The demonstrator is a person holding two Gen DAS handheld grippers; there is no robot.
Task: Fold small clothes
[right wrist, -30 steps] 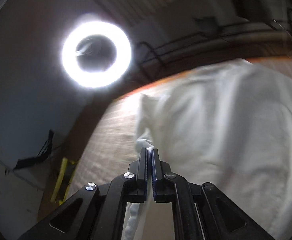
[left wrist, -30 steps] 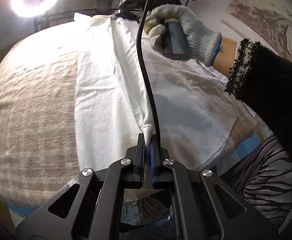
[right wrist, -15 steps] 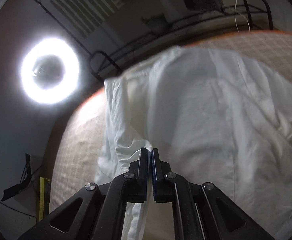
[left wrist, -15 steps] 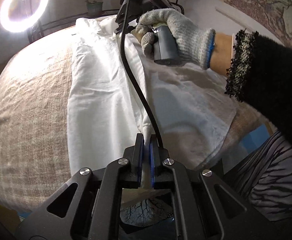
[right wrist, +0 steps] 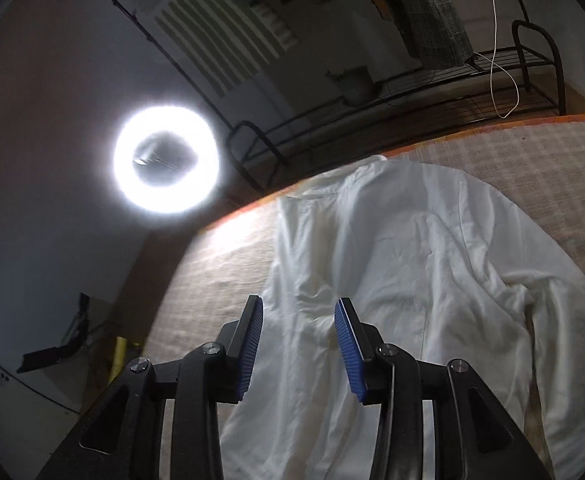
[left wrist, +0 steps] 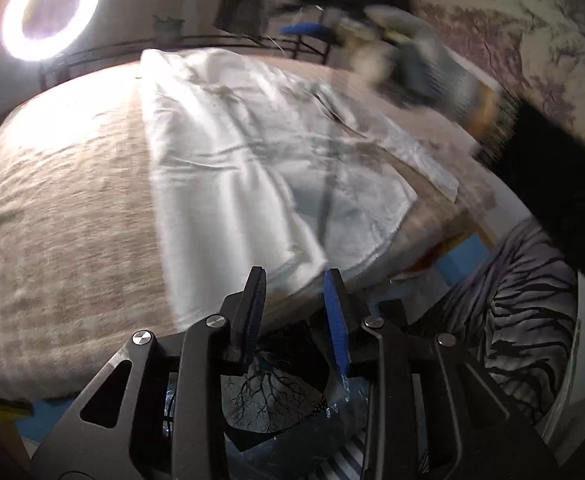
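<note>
White shirt (left wrist: 252,152) lying spread on desk (left wrist: 60,208) covered in beige checked cloth, one side folded over the middle, creased; collar end toward far edge near ring light (left wrist: 48,12); hem end at near edge just ahead of left gripper (left wrist: 294,280). Left gripper jaws parted, nothing between them, blue ribbed pads (left wrist: 334,312) showing, hovering at shirt's near hem; touching cloth or not, cannot tell. Dark cable (left wrist: 326,184) blurred across shirt. Right gripper (right wrist: 298,312) jaws also spread apart, empty, above shirt (right wrist: 412,288) with fabric visible through the gap; sleeve bunched at right side. In left wrist view, right gripper itself a blur at upper right, held by gloved hand (left wrist: 388,52) with black fuzzy sleeve (left wrist: 548,184) behind. Striped black-and-white fabric (left wrist: 524,320) at lower right below desk edge. Ring light (right wrist: 166,160) lit at left in right wrist view; metal rack (right wrist: 452,92) behind desk with small plant pot (right wrist: 356,80) on it; white cord (right wrist: 500,52) hanging from clip.
</note>
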